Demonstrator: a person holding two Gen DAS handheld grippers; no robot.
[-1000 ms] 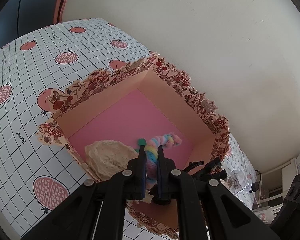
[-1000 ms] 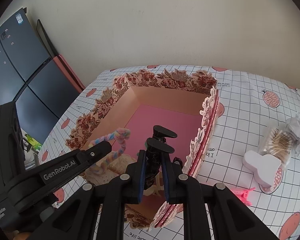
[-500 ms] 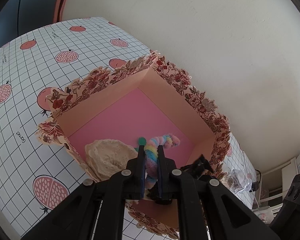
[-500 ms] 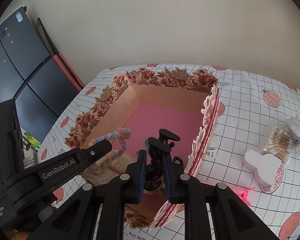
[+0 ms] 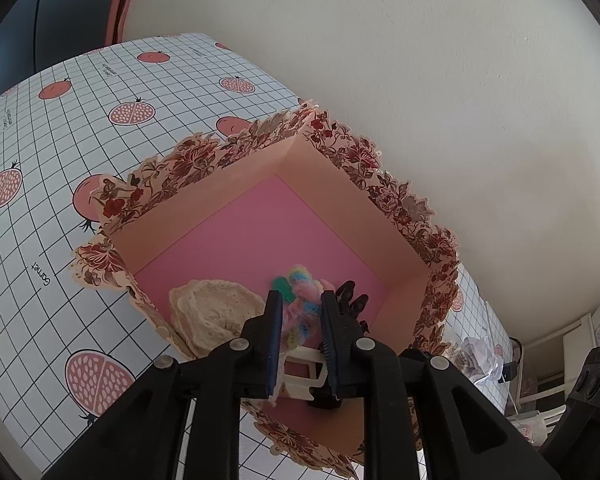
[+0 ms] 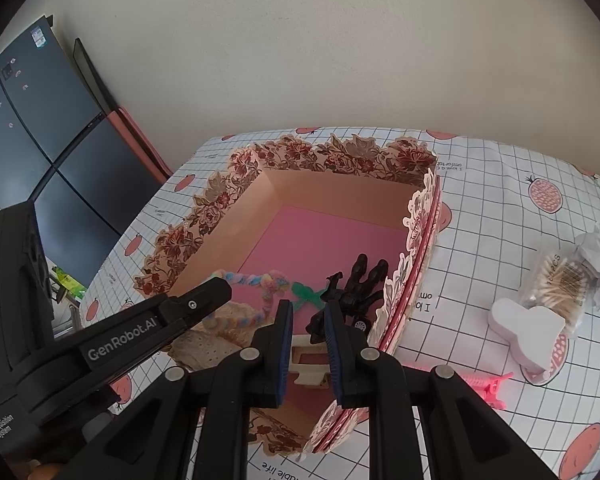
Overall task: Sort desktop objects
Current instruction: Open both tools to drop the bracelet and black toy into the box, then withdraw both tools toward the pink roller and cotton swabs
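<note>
A floral-edged paper box (image 5: 340,148) (image 6: 340,156) with a pink floor sits on the pomegranate-print tablecloth. Both grippers hang over its near corner. My left gripper (image 5: 300,296) has its jaws opening; the pastel pipe-cleaner loop (image 5: 304,304) (image 6: 260,280) with a green end (image 6: 306,294) sags loose between them onto a cream lace doily (image 5: 216,312). My right gripper (image 6: 306,306) stands slightly open with nothing between its pads. The black hair claw (image 6: 360,280) (image 5: 350,300) lies on the box floor just past its fingertips. A white frame-shaped piece (image 6: 306,364) lies below both grippers.
On the cloth right of the box are a bag of cotton swabs (image 6: 556,284), crumpled paper (image 6: 596,248), a white cloud-shaped block (image 6: 528,328) and a pink hair clip (image 6: 484,384). A wall runs close behind the box. A dark cabinet (image 6: 40,140) stands at the left.
The black hair claw slipped out of the right gripper and dropped into the box. The left jaws parted and the pipe-cleaner loop sank lower between them.
</note>
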